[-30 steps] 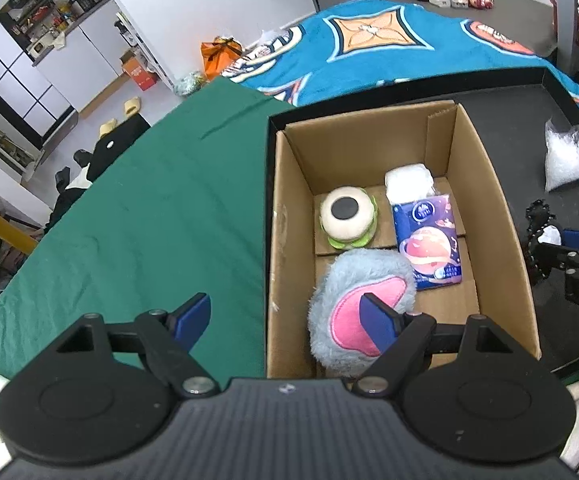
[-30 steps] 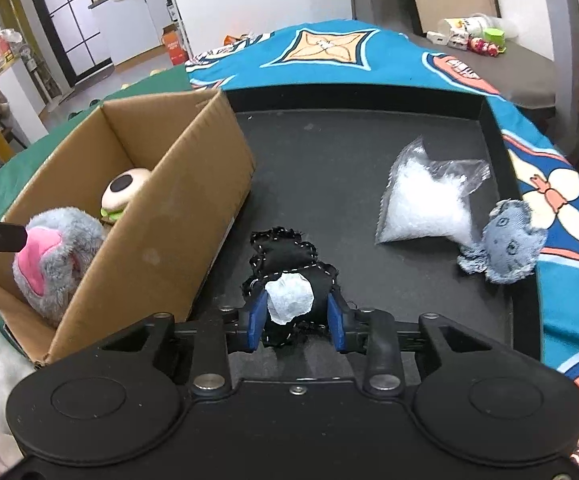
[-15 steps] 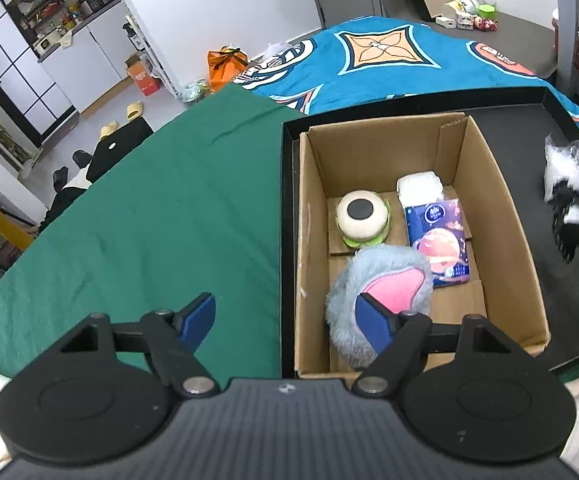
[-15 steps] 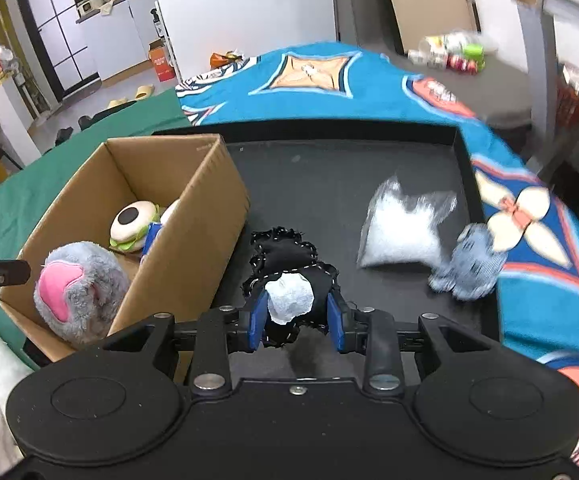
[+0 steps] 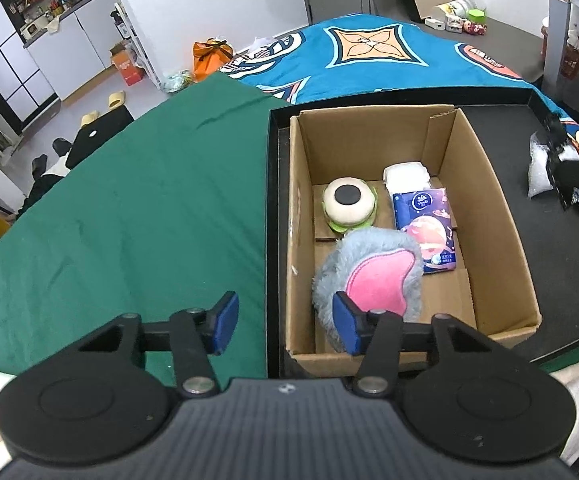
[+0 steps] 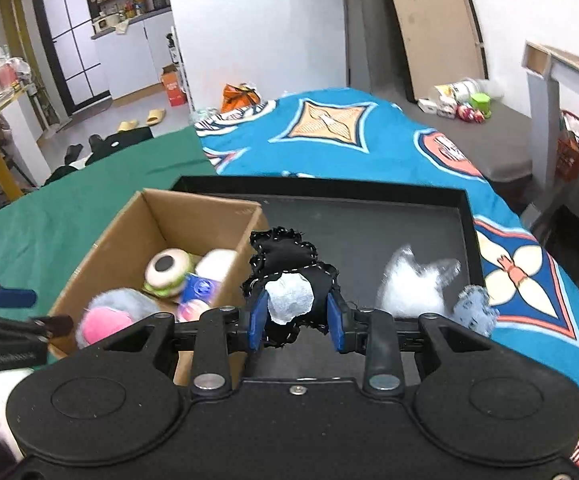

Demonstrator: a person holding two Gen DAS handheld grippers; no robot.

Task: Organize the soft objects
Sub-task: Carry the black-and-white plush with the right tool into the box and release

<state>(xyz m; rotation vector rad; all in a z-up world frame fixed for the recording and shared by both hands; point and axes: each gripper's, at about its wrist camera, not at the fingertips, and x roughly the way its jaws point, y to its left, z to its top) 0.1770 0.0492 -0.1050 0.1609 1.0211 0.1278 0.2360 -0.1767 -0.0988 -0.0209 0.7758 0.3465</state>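
Pinching a black cloth toy [image 6: 289, 264] with a white patch, the right gripper [image 6: 295, 314] sits at the centre of its own view, its blue jaws pressed against the toy's sides and the toy lifted above the black tray [image 6: 369, 216]. Left of it in that frame stands the cardboard box [image 6: 121, 232], open at the top. Seen from the left wrist, the box [image 5: 485, 184] fills the middle right and holds a grey and pink plush [image 5: 373, 276] at its near end, a round cream and green plush [image 5: 348, 208] behind it, a tissue pack [image 5: 425, 224] to the right, and a white pad [image 5: 407, 174] at the far end. The left gripper [image 5: 285, 322] hovers at the lower centre with jaws spread wide and nothing between them, one over the green cloth [image 5: 129, 208], the other over the box's near end. A clear bag of white filling [image 6: 409, 284] and a small blue-grey plush [image 6: 475, 308] lie at the tray's right side.
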